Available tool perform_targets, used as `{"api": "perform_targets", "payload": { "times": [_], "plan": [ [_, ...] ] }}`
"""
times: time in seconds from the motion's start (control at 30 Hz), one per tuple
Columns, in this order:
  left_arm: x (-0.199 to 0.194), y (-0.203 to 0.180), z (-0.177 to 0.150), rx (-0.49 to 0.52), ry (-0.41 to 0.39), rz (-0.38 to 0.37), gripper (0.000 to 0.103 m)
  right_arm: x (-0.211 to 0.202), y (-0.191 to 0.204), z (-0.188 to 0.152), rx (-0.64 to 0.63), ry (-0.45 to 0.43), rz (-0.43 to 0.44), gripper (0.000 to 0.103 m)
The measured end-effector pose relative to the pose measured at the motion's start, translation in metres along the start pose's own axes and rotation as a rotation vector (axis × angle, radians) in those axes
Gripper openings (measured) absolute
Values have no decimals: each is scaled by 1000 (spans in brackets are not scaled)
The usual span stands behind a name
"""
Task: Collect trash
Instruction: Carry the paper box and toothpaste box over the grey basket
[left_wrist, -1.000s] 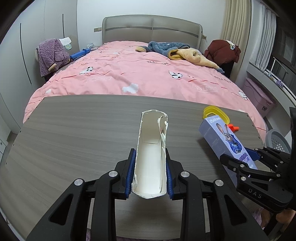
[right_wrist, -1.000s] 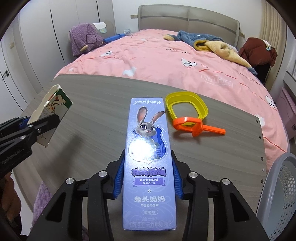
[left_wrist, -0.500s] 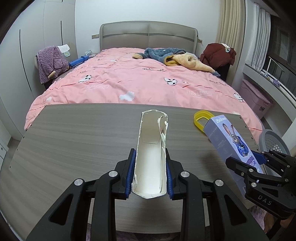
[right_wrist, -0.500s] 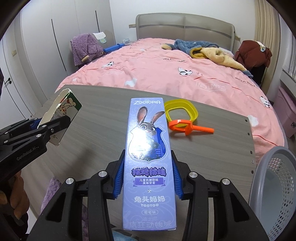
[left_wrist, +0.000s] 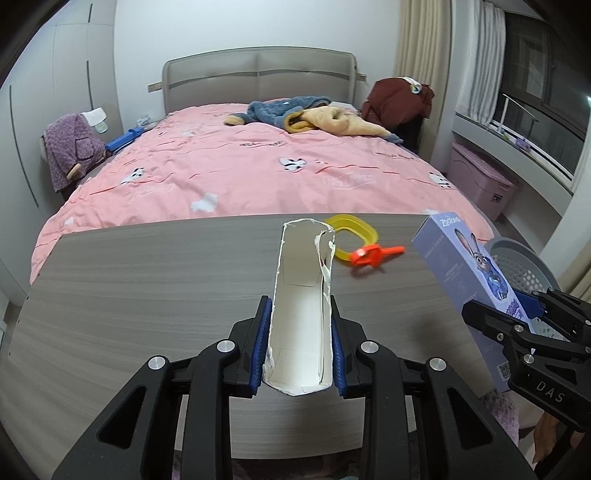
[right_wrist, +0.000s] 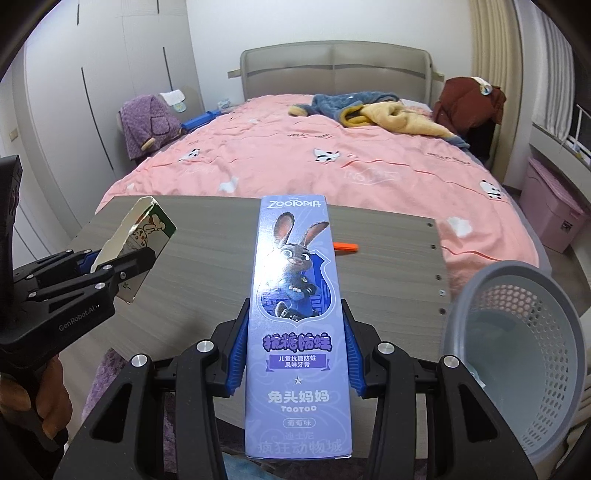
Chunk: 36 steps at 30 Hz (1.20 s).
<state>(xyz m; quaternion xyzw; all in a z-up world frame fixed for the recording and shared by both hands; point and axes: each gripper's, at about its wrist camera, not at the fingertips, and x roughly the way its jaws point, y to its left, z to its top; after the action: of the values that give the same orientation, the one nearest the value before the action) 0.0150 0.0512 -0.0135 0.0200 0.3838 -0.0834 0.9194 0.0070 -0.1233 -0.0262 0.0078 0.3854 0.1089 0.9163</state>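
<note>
My left gripper (left_wrist: 298, 347) is shut on a torn white carton (left_wrist: 301, 310) and holds it above the near edge of the grey wooden table (left_wrist: 147, 295). The carton's green printed side shows in the right wrist view (right_wrist: 136, 243). My right gripper (right_wrist: 293, 362) is shut on a purple Zootopia toothpaste box (right_wrist: 297, 314), held above the table's near right corner. The box also shows in the left wrist view (left_wrist: 469, 266). A grey mesh waste basket (right_wrist: 517, 332) stands just right of the box, beside the table.
A yellow ring with an orange clip (left_wrist: 364, 245) lies on the far right part of the table. A bed with a pink cover (left_wrist: 258, 166) stands behind the table. A pink storage box (left_wrist: 484, 177) sits at the right wall.
Both grippers have pulled back toward the near table edge and risen with their loads. The right gripper has moved right, so the basket now sits close beside the box.
</note>
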Motion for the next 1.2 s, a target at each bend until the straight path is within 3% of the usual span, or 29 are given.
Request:
{"api": "perform_targets", "payload": {
  "times": [0.7,1.2],
  "plan": [
    [13,-138,10,217,14,-165,28,-56,-130,-45,240,-65,-181,43],
    [49,-245,25,356,59,-291,28,-70,-219,-68,382,-37,-303,43]
  ]
}}
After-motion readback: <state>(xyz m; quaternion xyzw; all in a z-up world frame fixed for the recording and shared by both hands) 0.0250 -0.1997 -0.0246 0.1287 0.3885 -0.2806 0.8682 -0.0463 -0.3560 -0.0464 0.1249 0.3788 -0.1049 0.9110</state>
